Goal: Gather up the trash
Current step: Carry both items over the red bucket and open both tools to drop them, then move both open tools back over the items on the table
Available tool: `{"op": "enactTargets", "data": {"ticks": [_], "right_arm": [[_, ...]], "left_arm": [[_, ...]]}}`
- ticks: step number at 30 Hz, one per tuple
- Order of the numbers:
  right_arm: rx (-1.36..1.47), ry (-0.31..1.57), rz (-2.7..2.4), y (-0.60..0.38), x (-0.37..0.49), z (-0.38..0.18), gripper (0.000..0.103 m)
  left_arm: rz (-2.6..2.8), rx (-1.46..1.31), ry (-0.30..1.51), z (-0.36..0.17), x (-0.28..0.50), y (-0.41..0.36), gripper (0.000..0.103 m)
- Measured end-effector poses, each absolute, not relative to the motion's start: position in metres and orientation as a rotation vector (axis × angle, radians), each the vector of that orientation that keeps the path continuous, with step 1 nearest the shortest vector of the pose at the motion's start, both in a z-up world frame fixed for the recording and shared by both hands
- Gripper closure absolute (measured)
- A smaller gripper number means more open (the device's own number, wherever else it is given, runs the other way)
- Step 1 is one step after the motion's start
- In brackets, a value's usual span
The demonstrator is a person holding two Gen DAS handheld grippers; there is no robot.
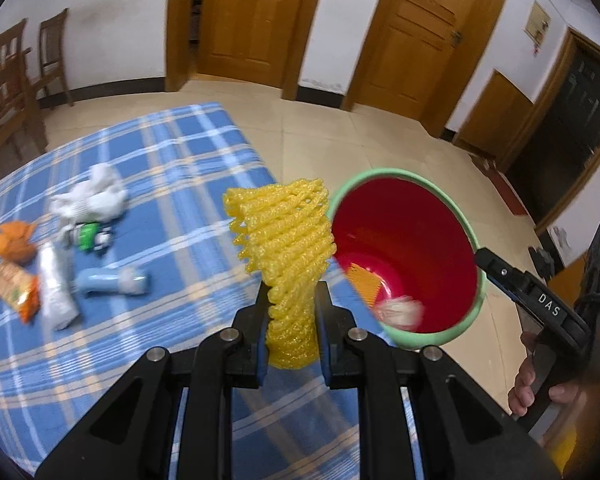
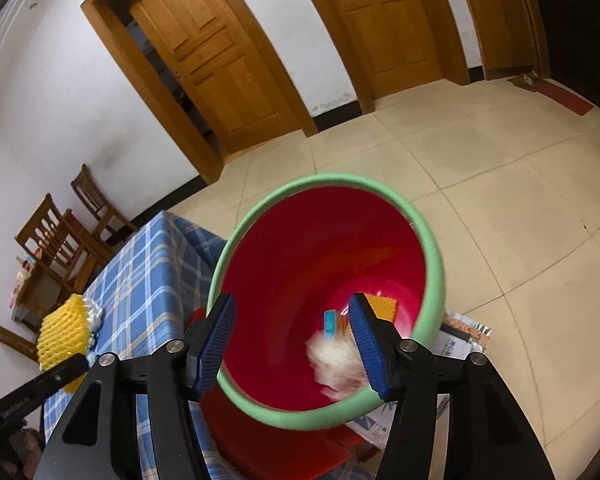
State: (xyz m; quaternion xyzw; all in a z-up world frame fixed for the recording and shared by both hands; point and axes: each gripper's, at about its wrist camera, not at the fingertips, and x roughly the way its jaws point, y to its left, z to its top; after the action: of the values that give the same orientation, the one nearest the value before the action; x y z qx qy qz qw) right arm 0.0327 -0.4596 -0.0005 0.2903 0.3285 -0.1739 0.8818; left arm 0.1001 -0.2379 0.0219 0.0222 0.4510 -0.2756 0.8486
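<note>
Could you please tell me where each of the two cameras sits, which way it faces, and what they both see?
Left wrist: on the left gripper, looking over the blue plaid table; its fingers pinch a yellow foam net; the right gripper and the person's right hand show.
Right wrist: on the right gripper, open, looking down into the red bin; the left gripper's finger shows at lower left.
Shared: bin, net, table, wooden doors.
</note>
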Motion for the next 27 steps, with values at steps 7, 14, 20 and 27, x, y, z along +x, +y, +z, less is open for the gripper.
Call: {"op": "enactTargets", "data": {"ticks": [7, 14, 20, 27], "right_arm": [[0.641, 0.643, -0.398, -0.474, 0.013, 0.004, 0.043], [0.66, 0.625, -0.434, -0.482, -0.002, 0.007, 0.043], [0.684, 0.627, -0.456, -0.486, -0.007, 0.005, 0.043], [0.697, 0.624, -0.453, -0.486, -0.01, 0.006, 0.043]], "left_arm": [[-0.662, 0.114, 0.983, 0.007, 0.1, -0.284, 0.084], [-0.73, 0.158, 1.029, -0.011, 0.1, -0.325, 0.084], [-0.753, 0.192, 0.986, -0.008, 0.098, -0.344, 0.061], [-0.756, 0.198, 0.948, 0.002, 0.094, -0.346, 0.052]]}}
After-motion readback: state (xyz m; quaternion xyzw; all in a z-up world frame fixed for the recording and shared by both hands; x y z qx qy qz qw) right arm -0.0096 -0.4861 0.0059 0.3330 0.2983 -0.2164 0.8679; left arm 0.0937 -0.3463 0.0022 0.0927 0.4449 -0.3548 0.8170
